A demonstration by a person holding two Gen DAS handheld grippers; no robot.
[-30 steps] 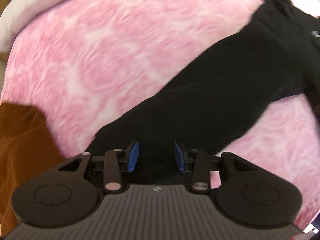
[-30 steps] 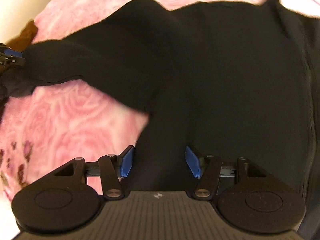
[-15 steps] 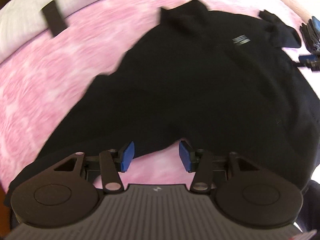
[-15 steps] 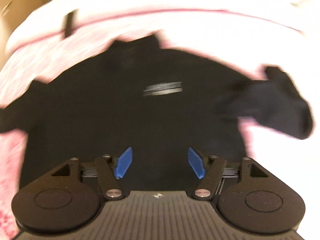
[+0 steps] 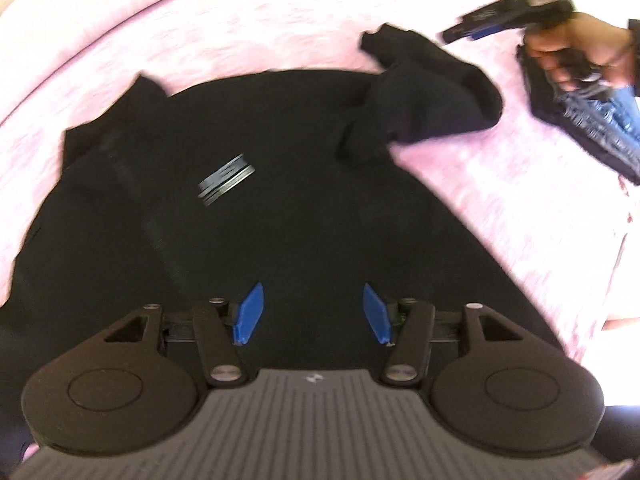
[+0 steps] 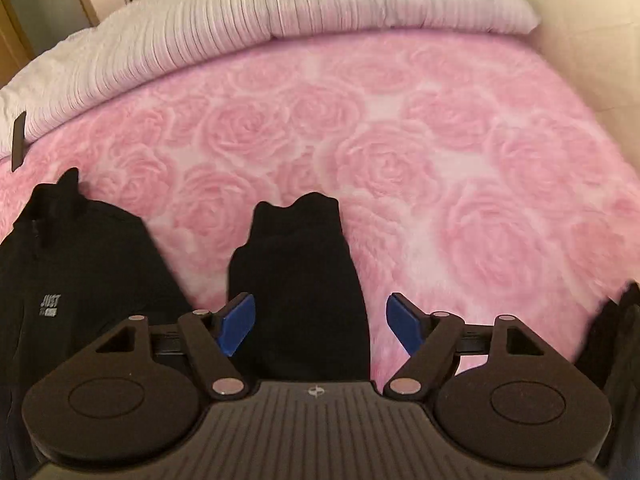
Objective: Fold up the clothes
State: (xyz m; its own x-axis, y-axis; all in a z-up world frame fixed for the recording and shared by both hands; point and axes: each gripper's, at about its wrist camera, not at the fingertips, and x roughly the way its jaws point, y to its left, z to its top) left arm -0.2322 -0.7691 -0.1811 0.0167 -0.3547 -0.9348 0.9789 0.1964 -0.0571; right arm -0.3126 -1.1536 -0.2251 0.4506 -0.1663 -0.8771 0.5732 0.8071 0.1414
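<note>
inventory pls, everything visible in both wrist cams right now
black top: 1, black with a small grey chest logo, spread flat on the blanket, collar toward the far side
sleeve: 1, black, bunched, lying ahead of the right gripper
pink rose blanket: 1, pink, covers the bed
white ribbed bedding: 1, white, along the far edge of the blanket
small dark strip: 1, black, at the far left edge of the bedding; cannot tell what it is
dark and blue clothes pile: 1, black and blue, right of the top
left gripper: 1, black, blue pads, open over the top's lower part
right gripper: 1, black, blue pads, open over the sleeve
</note>
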